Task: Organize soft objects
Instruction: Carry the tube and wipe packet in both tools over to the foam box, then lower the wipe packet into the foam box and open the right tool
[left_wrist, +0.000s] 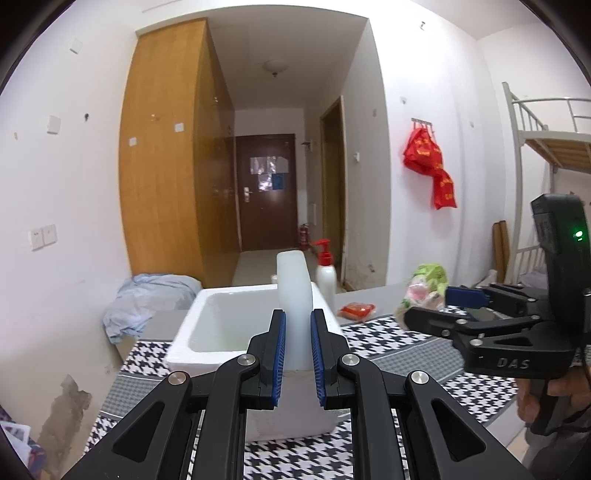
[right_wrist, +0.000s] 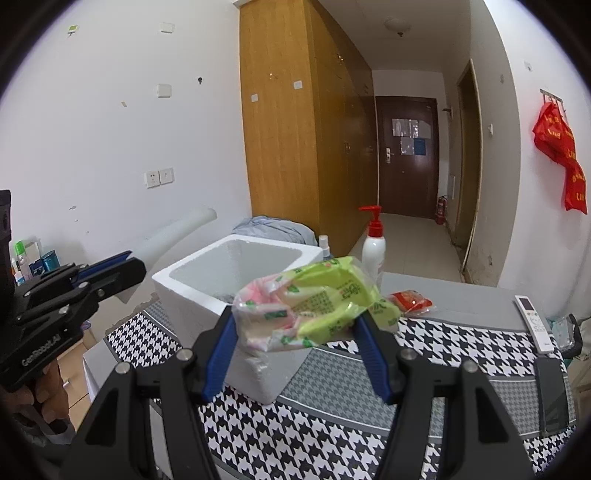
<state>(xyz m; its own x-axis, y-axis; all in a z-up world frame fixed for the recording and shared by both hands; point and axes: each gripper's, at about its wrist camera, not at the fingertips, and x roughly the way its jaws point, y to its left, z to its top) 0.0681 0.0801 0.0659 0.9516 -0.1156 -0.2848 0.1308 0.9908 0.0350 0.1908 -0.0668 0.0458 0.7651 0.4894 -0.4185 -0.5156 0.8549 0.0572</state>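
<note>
Embossed "DAS" on the side of the right gripper (left_wrist: 463, 295), seen from the left wrist. White "GenRobot.AI" along the body of the left gripper (right_wrist: 107, 271), seen from the right wrist. Printed characters on the green tissue pack (right_wrist: 314, 306) and yellow ones on the red cloth (left_wrist: 430, 162), too blurred to read.

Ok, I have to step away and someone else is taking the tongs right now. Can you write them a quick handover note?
Left tongs: shut on the white foam lid, held on edge above the box.
Right tongs: shut on the green-and-pink tissue pack, lifted over the box's near corner.
White foam box: open on the houndstooth cloth.
Red packet: lies on the table behind the box, beside the pump bottle.
Done: lid off, pack picked up.
Left: probably drop the pack in, then the red packet, then replace the lid.
</note>
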